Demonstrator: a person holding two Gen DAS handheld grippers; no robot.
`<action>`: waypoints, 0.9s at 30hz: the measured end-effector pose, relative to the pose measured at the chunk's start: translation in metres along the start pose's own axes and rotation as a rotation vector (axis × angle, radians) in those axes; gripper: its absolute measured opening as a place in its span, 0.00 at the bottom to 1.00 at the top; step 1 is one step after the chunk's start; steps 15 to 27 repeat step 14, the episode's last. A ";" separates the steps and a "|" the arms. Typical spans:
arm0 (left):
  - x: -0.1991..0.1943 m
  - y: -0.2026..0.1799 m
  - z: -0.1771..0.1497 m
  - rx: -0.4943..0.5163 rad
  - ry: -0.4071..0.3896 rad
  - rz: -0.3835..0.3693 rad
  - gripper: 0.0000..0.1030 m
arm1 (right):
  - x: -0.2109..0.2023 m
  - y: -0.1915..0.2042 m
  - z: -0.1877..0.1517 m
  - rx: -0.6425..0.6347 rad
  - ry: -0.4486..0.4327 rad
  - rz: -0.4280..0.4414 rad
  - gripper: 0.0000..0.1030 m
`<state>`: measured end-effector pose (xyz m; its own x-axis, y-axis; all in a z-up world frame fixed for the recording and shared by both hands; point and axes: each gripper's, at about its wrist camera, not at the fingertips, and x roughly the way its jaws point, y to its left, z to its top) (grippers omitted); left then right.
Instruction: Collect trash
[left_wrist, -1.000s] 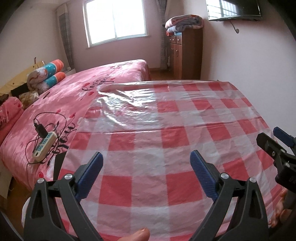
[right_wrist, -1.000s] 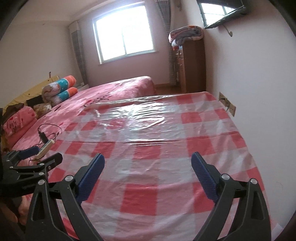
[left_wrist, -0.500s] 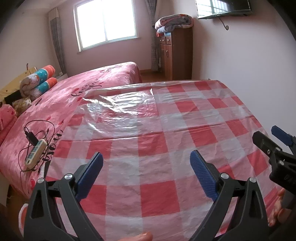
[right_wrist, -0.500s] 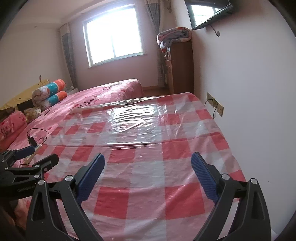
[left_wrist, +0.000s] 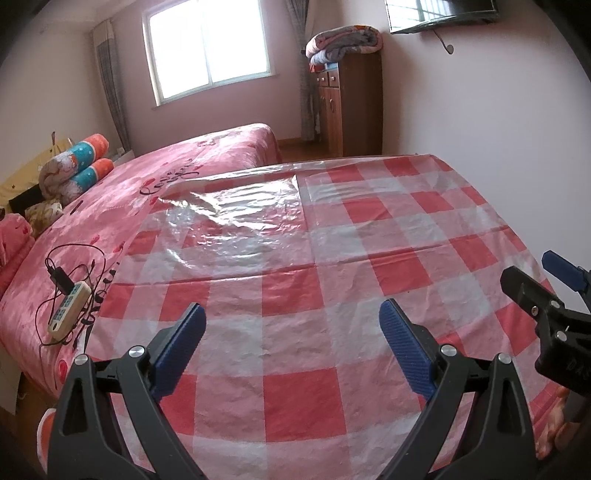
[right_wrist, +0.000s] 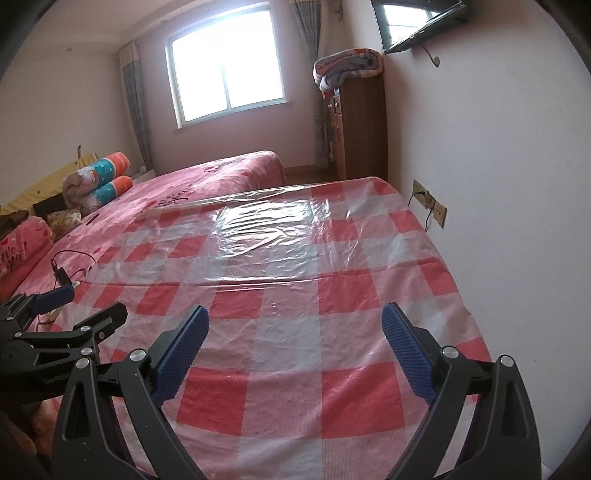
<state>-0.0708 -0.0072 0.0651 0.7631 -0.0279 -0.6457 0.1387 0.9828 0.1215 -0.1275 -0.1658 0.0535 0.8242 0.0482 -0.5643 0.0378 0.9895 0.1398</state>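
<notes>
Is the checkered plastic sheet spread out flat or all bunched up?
Spread out flat. The sheet lies open across the table, its red and white squares showing edge to edge, with only small wrinkles and fold creases.

A clear plastic sheet (left_wrist: 236, 221), wrinkled and glossy, is lying flat on the far-left part of the red-and-white checked tablecloth (left_wrist: 406, 229).

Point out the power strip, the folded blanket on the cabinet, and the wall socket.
power strip (left_wrist: 69, 308): left wrist view, middle of its white body, lying on the pink bed.
folded blanket (right_wrist: 347, 68): right wrist view, centre of the bundle on the cabinet.
wall socket (right_wrist: 430, 201): right wrist view, middle of the plate.
</notes>
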 end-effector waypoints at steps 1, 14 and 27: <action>0.001 0.000 0.000 -0.001 0.003 -0.001 0.92 | 0.001 0.000 0.000 0.001 0.002 0.000 0.91; 0.051 0.005 -0.014 -0.074 0.161 0.041 0.92 | 0.029 -0.009 -0.004 0.042 0.140 0.000 0.92; 0.051 0.005 -0.014 -0.074 0.161 0.041 0.92 | 0.029 -0.009 -0.004 0.042 0.140 0.000 0.92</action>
